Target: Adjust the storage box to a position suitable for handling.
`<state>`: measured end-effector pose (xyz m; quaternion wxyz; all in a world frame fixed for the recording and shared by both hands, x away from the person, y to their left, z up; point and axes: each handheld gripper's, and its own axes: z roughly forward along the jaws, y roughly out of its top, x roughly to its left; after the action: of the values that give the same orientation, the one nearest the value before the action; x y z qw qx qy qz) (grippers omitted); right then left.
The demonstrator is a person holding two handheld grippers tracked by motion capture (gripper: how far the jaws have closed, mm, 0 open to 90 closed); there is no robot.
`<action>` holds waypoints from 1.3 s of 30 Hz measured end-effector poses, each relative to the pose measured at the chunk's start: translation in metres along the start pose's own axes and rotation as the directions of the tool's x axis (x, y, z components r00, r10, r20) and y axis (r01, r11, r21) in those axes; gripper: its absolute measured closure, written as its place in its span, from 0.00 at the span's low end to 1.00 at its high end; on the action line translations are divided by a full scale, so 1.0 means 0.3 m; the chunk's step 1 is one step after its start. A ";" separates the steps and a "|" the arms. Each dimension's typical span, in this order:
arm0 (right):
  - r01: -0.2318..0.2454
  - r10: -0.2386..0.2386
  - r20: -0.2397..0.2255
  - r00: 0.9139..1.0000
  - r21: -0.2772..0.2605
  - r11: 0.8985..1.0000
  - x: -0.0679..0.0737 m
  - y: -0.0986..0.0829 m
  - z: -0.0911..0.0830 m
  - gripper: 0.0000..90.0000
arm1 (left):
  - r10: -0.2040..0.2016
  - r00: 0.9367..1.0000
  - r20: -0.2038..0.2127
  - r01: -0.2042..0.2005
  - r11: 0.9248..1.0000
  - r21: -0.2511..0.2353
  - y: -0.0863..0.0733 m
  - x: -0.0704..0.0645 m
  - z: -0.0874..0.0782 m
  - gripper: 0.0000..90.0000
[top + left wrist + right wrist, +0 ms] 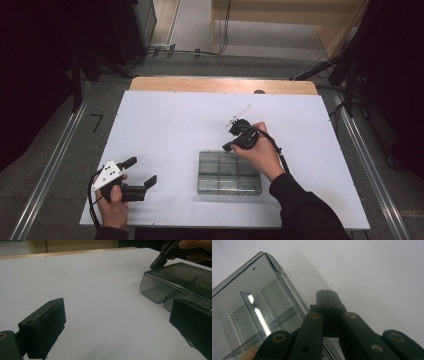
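A clear, smoky-grey plastic compartment box (pixel 229 173) lies flat on the white surface (pixel 165 130), closer to the near edge and slightly right of centre. Its lid is shut, with dividers visible through it.

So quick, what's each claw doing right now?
Left gripper: open, holding nothing, off to the side of the box.
Right gripper: shut, empty, tips at the box's edge.
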<state>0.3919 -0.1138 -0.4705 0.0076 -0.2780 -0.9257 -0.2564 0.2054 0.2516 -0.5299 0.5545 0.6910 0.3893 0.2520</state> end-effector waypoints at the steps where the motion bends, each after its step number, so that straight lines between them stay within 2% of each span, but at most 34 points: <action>1: 0.003 -0.003 -0.001 1.000 -0.004 1.000 0.002 -0.001 0.001 0.98 | 0.001 1.000 0.000 -0.001 1.000 0.001 0.000 0.000 0.000 0.01; 4: -0.004 0.004 -0.010 1.000 -0.010 1.000 0.010 -0.005 0.003 0.98 | 0.002 1.000 0.001 -0.002 1.000 0.002 0.000 0.000 0.000 0.01; 13: 0.016 -0.017 -0.018 1.000 -0.014 1.000 0.033 -0.014 0.009 0.98 | 0.003 1.000 -0.002 -0.003 1.000 0.006 0.000 -0.002 -0.001 0.01; 16: 0.016 -0.017 -0.011 1.000 -0.026 1.000 0.035 -0.019 0.008 0.98 | 0.004 1.000 -0.001 -0.004 1.000 0.005 0.000 -0.002 -0.001 0.01; 20: -0.009 0.010 0.018 1.000 -0.071 0.997 0.033 -0.029 -0.007 0.97 | 0.002 1.000 0.000 -0.002 1.000 0.005 0.000 -0.001 -0.001 0.01; 24: -0.052 0.053 0.002 0.999 -0.145 0.988 0.016 -0.047 -0.034 0.85 | 0.005 1.000 -0.002 -0.005 1.000 0.012 0.000 -0.002 0.001 0.01; 27: -0.064 0.065 0.001 0.998 -0.191 0.980 0.014 -0.064 -0.053 0.70 | 0.004 1.000 -0.003 -0.004 1.000 0.012 0.000 -0.003 0.001 0.01; 29: -0.063 0.066 0.008 0.998 -0.210 0.976 0.018 -0.075 -0.063 0.65 | 0.006 1.000 -0.002 -0.006 1.000 0.010 0.000 -0.003 0.002 0.01; 33: -0.051 0.045 -0.029 0.999 -0.261 0.964 0.025 -0.105 -0.086 0.47 | 0.007 1.000 -0.002 -0.006 1.000 0.012 0.000 -0.005 0.002 0.01; 39: -0.051 0.034 -0.056 0.998 -0.321 0.946 0.039 -0.152 -0.122 0.32 | 0.008 1.000 -0.003 -0.008 1.000 0.013 0.000 -0.006 0.003 0.01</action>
<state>0.3536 -0.1578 -0.4583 -0.0095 -0.2889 -0.8646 -0.4109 0.2051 0.2497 -0.5300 0.5485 0.6956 0.3890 0.2529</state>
